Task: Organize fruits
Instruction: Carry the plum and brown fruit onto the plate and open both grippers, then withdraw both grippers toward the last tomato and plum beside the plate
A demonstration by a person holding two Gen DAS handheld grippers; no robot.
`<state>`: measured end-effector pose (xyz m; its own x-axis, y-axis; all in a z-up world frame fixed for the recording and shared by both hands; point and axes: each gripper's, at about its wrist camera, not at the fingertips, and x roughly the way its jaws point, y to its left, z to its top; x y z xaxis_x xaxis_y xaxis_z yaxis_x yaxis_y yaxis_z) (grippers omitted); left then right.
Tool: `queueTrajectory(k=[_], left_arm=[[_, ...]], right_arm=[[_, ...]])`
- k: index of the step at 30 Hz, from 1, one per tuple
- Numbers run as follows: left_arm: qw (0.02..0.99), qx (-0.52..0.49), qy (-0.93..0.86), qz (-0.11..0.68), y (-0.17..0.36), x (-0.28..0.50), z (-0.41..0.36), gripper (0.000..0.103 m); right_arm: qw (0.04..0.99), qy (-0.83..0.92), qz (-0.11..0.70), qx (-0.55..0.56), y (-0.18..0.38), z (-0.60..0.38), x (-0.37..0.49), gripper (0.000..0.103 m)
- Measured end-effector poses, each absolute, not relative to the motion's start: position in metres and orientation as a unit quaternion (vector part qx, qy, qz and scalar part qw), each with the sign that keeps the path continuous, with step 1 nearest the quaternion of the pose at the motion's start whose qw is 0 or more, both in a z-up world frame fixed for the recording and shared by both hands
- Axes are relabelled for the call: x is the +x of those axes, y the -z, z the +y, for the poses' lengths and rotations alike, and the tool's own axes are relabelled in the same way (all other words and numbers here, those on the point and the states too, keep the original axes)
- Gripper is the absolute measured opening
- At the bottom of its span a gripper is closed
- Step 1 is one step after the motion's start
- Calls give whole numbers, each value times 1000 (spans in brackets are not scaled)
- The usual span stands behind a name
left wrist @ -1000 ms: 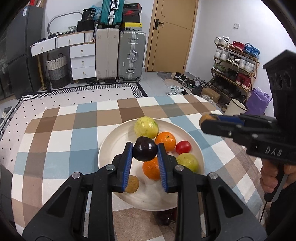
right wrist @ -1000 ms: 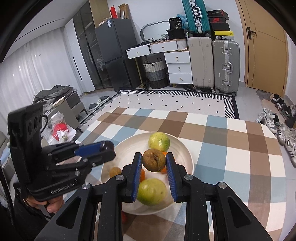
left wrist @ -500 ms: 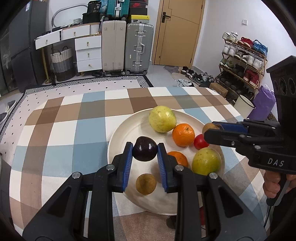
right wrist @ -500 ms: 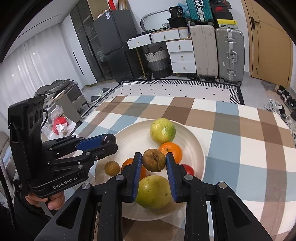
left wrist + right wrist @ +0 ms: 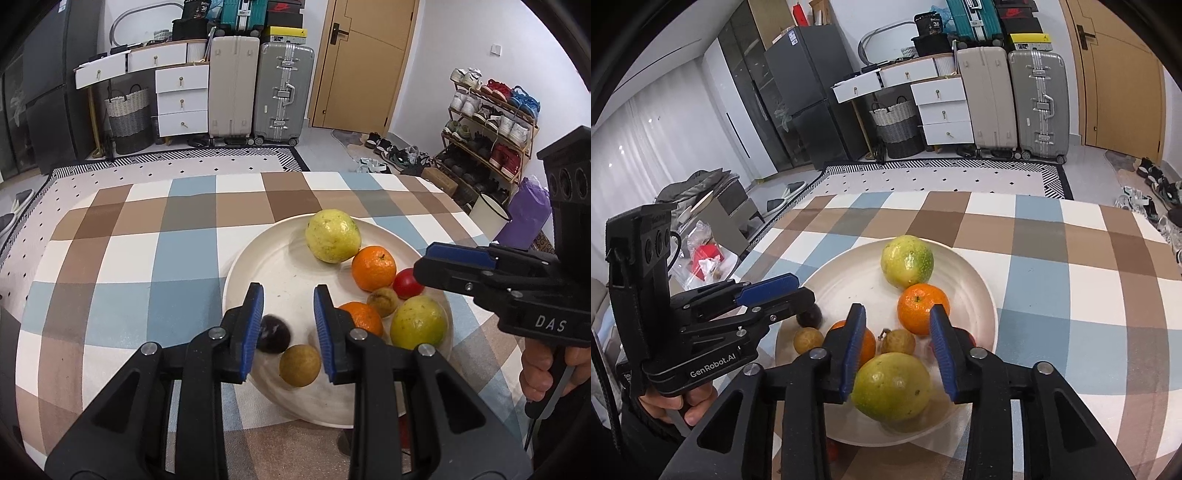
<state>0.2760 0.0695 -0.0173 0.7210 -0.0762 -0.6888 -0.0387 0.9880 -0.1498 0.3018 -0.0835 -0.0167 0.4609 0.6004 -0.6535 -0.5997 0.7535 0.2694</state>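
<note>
A white plate (image 5: pixel 273 266) (image 5: pixel 849 280) holds two yellow-green fruits, two oranges, a red fruit and small brown fruits. My left gripper (image 5: pixel 288 306) is open above the plate's near left part; a dark plum (image 5: pixel 273 334) lies blurred on the plate just below its left finger, beside a brown round fruit (image 5: pixel 300 364). My right gripper (image 5: pixel 897 328) is open over the plate; a small brown fruit (image 5: pixel 898 341) lies on the plate between its fingers, next to an orange (image 5: pixel 922 308) and a yellow-green fruit (image 5: pixel 891 386).
The plate sits on a table with a checked blue, brown and white cloth (image 5: pixel 147 236). Suitcases, drawers and a door stand behind. A shoe rack (image 5: pixel 491 122) is at the right. A red item shows under the plate's near edge (image 5: pixel 832 449).
Both grippers have opened. The plum dropped from the left gripper onto the plate. The small brown fruit dropped from the right gripper onto the plate.
</note>
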Motion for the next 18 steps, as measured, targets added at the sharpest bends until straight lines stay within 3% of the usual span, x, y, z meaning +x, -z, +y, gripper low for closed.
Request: queueTrajectory(k=[2, 4, 6, 7, 8, 14, 16, 18], left_arm=[[924, -78, 9, 375, 17, 275, 71, 32], [923, -82, 8, 375, 17, 274, 72, 48], [922, -85, 2, 377, 16, 274, 72, 65], [922, -87, 0, 376, 15, 273, 73, 72], [923, -89, -2, 376, 14, 272, 74, 75], [924, -87, -3, 373, 5, 256, 76, 91], [926, -92, -9, 366, 4, 246, 77, 102], [927, -98, -9, 363, 3, 236, 78, 102]], right_arm=[[856, -348, 381, 4, 15, -86, 302, 50], [858, -344, 381, 2, 14, -87, 303, 53], [861, -339, 380, -3, 12, -88, 302, 67], [862, -338, 377, -1, 11, -89, 301, 81], [864, -339, 373, 5, 8, -90, 300, 89], [872, -341, 352, -5, -5, -93, 292, 102], [873, -338, 350, -2, -7, -94, 289, 102], [871, -340, 355, -2, -5, -94, 284, 102]])
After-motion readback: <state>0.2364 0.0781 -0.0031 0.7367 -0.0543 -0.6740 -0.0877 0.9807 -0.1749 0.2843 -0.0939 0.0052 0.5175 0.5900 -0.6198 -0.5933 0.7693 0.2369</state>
